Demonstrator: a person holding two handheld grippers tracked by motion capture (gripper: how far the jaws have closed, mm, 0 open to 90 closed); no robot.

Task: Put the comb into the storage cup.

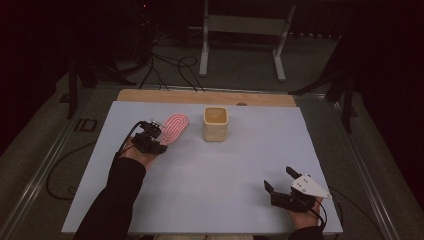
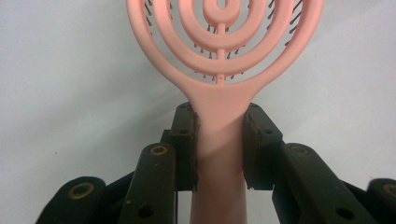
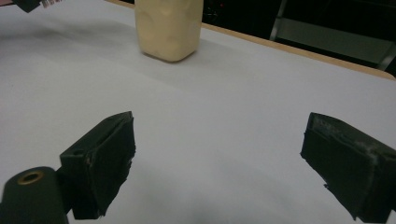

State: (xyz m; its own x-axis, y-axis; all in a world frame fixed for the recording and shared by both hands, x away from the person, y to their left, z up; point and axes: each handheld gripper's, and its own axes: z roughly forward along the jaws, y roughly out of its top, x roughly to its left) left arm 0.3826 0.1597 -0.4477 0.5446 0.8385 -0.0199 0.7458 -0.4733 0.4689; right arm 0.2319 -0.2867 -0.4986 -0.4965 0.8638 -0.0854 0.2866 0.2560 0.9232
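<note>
A pink hairbrush point(image 1: 175, 127) with a ringed open head lies left of centre on the white table. My left gripper point(image 1: 154, 136) is shut on its handle. In the left gripper view the two black pads point(image 2: 187, 140) press both sides of the pink handle of the hairbrush point(image 2: 219, 116). A cream square cup point(image 1: 215, 123) stands upright just right of the brush head. My right gripper point(image 1: 279, 179) is open near the front right of the table, with nothing between its jaws. In the right gripper view the cup point(image 3: 169, 25) stands far ahead of the right gripper point(image 3: 219, 163).
The white table top point(image 1: 210, 170) has a wooden strip point(image 1: 200, 97) along its far edge. Beyond it stand a white metal frame point(image 1: 245, 35) and loose cables point(image 1: 170, 70) on the floor. A dark sleeve point(image 1: 112, 200) runs in from the bottom left.
</note>
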